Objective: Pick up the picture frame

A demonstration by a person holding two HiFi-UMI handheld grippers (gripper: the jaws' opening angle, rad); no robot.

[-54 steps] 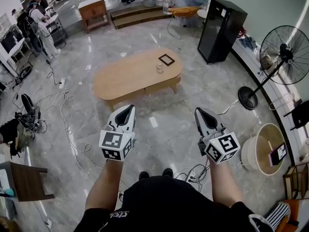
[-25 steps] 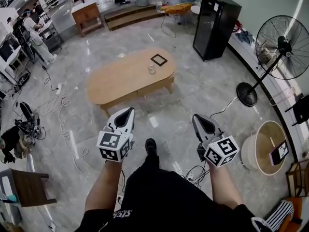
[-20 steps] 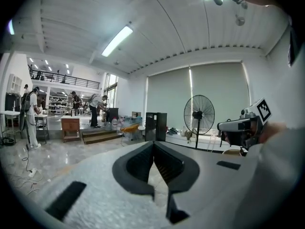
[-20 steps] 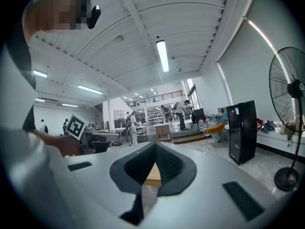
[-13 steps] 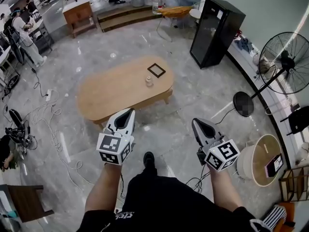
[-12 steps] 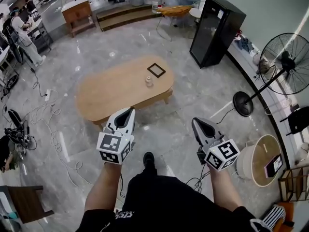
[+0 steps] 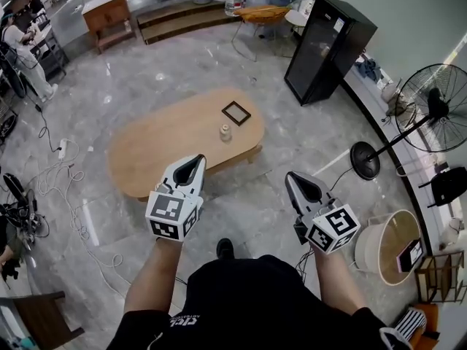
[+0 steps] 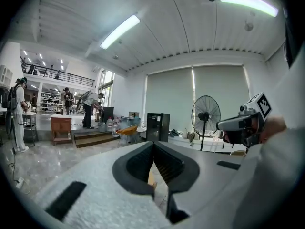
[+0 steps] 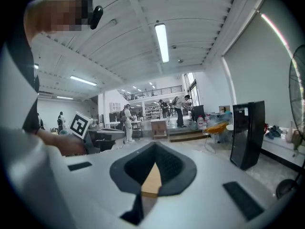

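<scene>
Nothing is picked up yet. The frame point(image 7: 236, 112) lies on the table point(image 7: 164, 143), well apart from the left gripper point(image 7: 194, 160) and right gripper point(image 7: 294, 179). Both have jaws together and are empty. The approach and the grasp remain.

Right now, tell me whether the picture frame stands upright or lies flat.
Flat: the picture frame lies face-up on the wooden table, its full square outline visible from above.

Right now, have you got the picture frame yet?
Not yet. Nothing looks done: the frame lies on the table, beside a small jar. In hand: the left gripper and right gripper are shut, empty, over the floor short of the table. Left: reach it, open, grip and lift.
</scene>
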